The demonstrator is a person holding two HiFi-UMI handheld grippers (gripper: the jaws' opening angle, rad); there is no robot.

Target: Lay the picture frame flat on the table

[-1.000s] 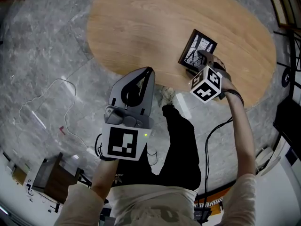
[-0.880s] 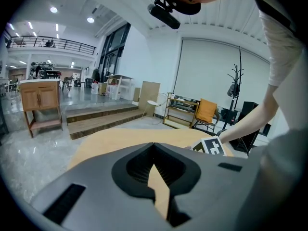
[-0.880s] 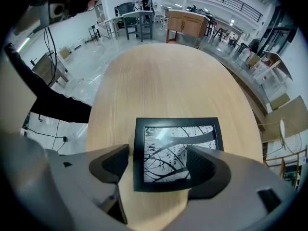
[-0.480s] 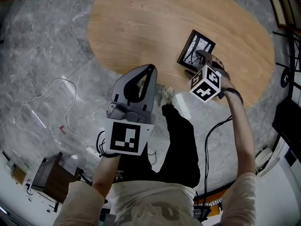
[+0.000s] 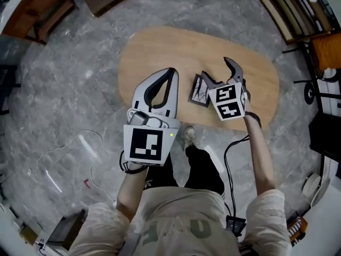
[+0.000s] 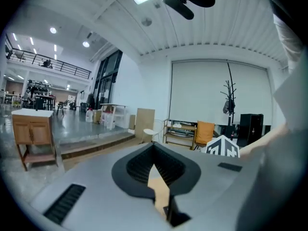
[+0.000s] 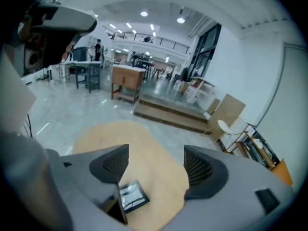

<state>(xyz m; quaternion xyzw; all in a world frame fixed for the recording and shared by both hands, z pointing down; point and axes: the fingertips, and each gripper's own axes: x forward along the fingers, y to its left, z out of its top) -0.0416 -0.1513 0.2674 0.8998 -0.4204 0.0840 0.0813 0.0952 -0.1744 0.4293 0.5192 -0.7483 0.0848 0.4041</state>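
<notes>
While the person stands at the near edge of the oval wooden table [image 5: 160, 47], the picture frame [image 5: 199, 91] lies flat on the tabletop, close to that near edge, picture side up. Right gripper [image 5: 216, 68] hangs over the table clear of the frame, jaws spread wide, nothing between them. In the right gripper view the right gripper [image 7: 156, 167] shows only bare table [image 7: 149, 143] in the gap, and the frame [image 7: 132, 196] sits low, beside the left-hand jaw, not touching it. Left gripper [image 5: 169, 71] is held over the table edge to the left of the frame, well apart from it. In the left gripper view the left gripper [image 6: 155, 158] has its jaws brought together to a thin slit and grips nothing. Grey marble floor [image 5: 69, 100] all round the table.
</notes>
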